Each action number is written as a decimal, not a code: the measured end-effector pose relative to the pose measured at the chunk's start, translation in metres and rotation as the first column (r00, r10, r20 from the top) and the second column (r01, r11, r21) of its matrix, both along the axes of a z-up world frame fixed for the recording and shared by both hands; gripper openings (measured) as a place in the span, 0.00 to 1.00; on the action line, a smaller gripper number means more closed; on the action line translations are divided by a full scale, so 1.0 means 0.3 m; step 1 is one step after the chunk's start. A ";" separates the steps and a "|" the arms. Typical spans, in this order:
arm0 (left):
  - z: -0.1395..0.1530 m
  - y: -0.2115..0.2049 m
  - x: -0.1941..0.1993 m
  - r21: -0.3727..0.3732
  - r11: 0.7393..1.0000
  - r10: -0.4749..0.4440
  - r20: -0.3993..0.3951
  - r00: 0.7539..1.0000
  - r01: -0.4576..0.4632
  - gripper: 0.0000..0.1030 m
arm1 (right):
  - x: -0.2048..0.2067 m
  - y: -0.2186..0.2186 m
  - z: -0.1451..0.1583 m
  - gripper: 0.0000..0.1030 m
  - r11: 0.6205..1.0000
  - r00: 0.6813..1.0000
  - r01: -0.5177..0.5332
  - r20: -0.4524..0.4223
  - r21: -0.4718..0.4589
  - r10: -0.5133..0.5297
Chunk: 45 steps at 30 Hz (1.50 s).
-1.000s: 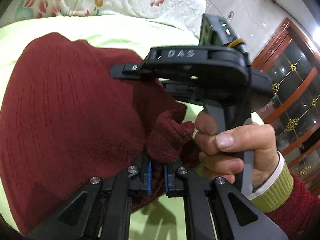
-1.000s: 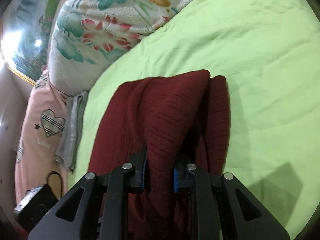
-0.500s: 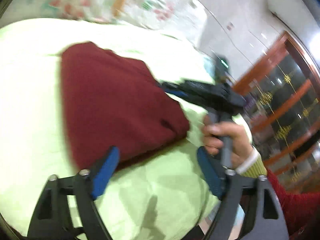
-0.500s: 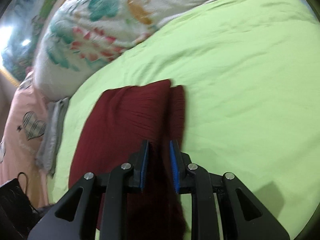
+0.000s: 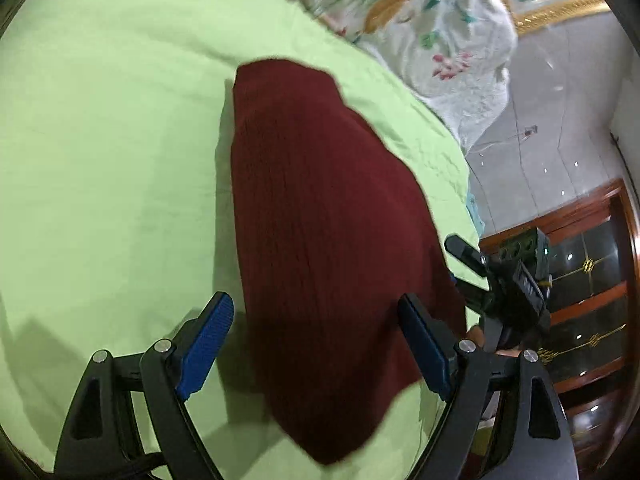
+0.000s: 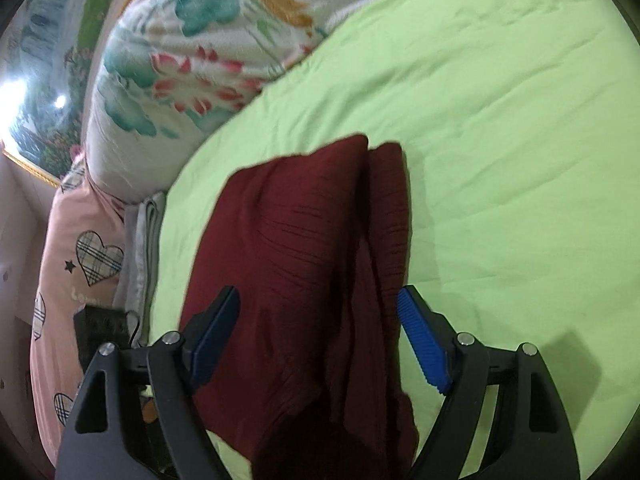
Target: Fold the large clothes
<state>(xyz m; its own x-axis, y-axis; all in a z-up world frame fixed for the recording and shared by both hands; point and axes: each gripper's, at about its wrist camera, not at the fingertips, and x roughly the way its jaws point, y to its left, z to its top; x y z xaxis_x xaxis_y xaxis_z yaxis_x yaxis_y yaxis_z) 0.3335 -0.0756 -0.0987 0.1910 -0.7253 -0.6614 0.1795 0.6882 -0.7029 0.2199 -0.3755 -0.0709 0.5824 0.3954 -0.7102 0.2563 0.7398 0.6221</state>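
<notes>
A dark red knit sweater [image 5: 320,220] lies folded into a long bundle on the light green bed sheet [image 5: 112,152]. It also shows in the right wrist view [image 6: 296,264], with a narrower folded strip along its right side. My left gripper [image 5: 316,320] is open and empty, held above the near end of the sweater. My right gripper [image 6: 318,312] is open and empty, held above the sweater's other end. The right gripper's black body [image 5: 512,284] shows at the sweater's right edge in the left wrist view.
A white floral quilt [image 6: 200,52] is piled at the far side of the bed. A pink heart-print pillow [image 6: 80,264] and a grey folded cloth [image 6: 140,248] lie to its left. A wooden glass cabinet [image 5: 592,280] stands beside the bed, past the sheet's edge.
Both grippers let go of the sweater, opened wide and pulled back. The sweater now lies flat on the sheet.
</notes>
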 end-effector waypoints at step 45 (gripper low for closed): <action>0.235 0.689 -0.556 0.084 0.955 0.250 0.287 0.925 -0.284 0.62 | -0.082 0.559 0.060 0.57 0.966 0.954 -0.256 0.172 0.034 0.246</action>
